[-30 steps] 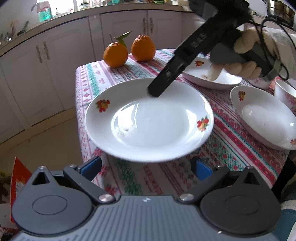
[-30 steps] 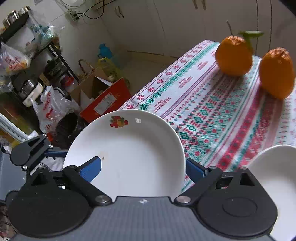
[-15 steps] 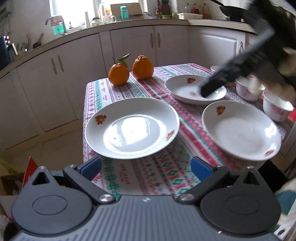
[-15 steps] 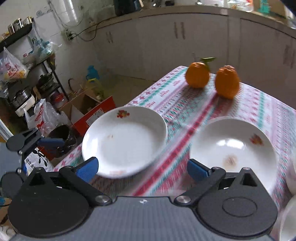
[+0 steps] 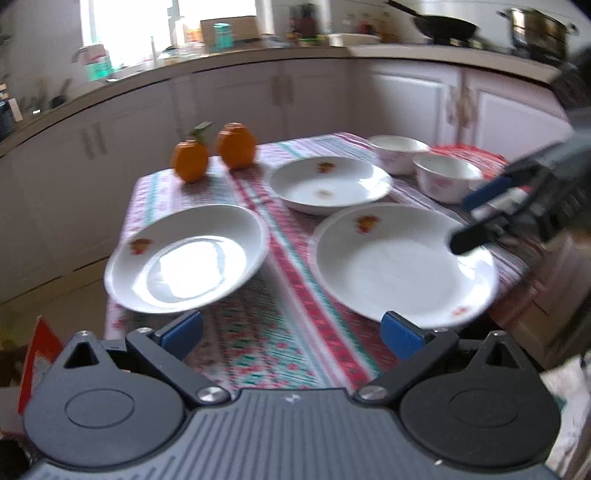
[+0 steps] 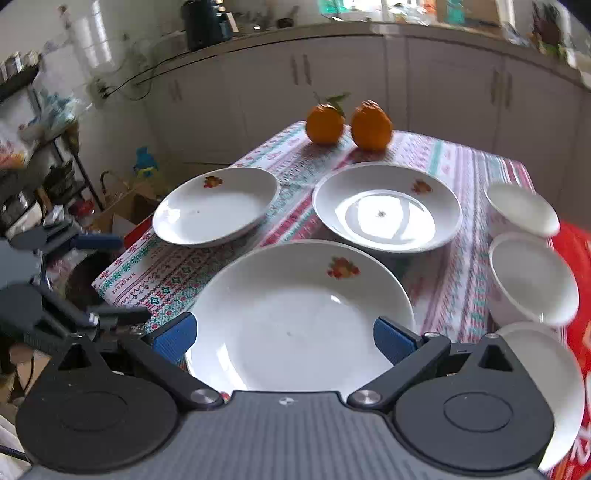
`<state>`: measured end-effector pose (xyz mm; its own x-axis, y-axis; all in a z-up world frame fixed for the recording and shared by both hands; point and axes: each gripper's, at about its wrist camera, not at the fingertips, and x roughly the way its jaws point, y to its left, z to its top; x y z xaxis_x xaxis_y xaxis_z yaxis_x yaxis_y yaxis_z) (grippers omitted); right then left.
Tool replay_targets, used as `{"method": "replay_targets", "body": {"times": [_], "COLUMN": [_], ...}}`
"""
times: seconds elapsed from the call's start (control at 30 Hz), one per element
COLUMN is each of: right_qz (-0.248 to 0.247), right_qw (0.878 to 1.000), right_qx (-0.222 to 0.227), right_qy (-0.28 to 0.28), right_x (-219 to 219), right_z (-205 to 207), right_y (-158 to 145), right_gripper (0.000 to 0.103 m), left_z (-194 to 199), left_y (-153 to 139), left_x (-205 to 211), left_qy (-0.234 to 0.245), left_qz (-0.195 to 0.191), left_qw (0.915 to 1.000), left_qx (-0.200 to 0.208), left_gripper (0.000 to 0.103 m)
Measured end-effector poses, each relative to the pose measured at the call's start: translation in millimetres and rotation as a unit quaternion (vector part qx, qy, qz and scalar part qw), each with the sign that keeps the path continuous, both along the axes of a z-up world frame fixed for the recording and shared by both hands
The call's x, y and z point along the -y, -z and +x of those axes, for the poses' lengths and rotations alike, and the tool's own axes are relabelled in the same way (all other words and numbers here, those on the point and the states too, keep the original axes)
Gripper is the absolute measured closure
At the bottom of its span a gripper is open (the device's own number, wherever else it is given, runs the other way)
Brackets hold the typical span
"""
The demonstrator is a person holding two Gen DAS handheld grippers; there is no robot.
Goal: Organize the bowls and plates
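three plates [image 6: 295, 314], three bowls [image 6: 532, 277], two oranges [image 6: 325, 123]; nearest bowl cut off; both grippers [image 6: 284, 338] released, holding nothing.

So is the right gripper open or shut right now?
Open. The right gripper has its blue pads spread wide above the near plate, with nothing clamped between them.

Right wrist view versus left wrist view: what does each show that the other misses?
Only the right wrist view shows the third bowl, nearest the camera, and the cluttered shelf. Only the left wrist view shows the wok and steel pot on the counter. Both show three plates, two oranges, the patterned tablecloth, and both grippers open, holding nothing.
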<state>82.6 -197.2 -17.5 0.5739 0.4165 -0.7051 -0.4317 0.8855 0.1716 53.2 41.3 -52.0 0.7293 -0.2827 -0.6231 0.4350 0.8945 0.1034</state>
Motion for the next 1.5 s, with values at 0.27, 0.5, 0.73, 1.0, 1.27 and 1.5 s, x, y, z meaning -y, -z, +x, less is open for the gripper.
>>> {"method": "replay_targets", "body": {"times": [0.27, 0.5, 0.73, 1.0, 1.27, 1.5], "right_qz": [0.009, -0.005, -0.013, -0.011, -0.001, 0.021], "right_qw": [0.999, 0.998, 0.994, 0.988, 0.979, 0.972], "right_qx": [-0.028, -0.061, -0.108, -0.151, -0.198, -0.232], "right_qy": [0.026, 0.019, 0.002, -0.012, -0.046, -0.039], "right_x": [14, 17, 20, 20, 5, 6], "right_z": [21, 56, 88, 105, 113, 125], "right_y": [11, 17, 25, 38, 48, 47], "right_gripper": [0.000, 0.000, 0.000, 0.000, 0.000, 0.000], "left_z": [-1, 11, 16, 23, 27, 27], "left_y": [20, 32, 39, 43, 46, 46], "left_x": [26, 39, 50, 54, 56, 56], "left_qy": [0.073, 0.107, 0.115, 0.119, 0.118, 0.118], "left_qz": [0.000, -0.001, 0.003, 0.000, 0.000, -0.002], "left_qw": [0.9970, 0.9934, 0.9921, 0.9909, 0.9904, 0.9905], "left_qx": [-0.028, -0.041, -0.049, -0.063, -0.071, -0.071], "left_gripper": [0.001, 0.001, 0.001, 0.001, 0.001, 0.001]}}
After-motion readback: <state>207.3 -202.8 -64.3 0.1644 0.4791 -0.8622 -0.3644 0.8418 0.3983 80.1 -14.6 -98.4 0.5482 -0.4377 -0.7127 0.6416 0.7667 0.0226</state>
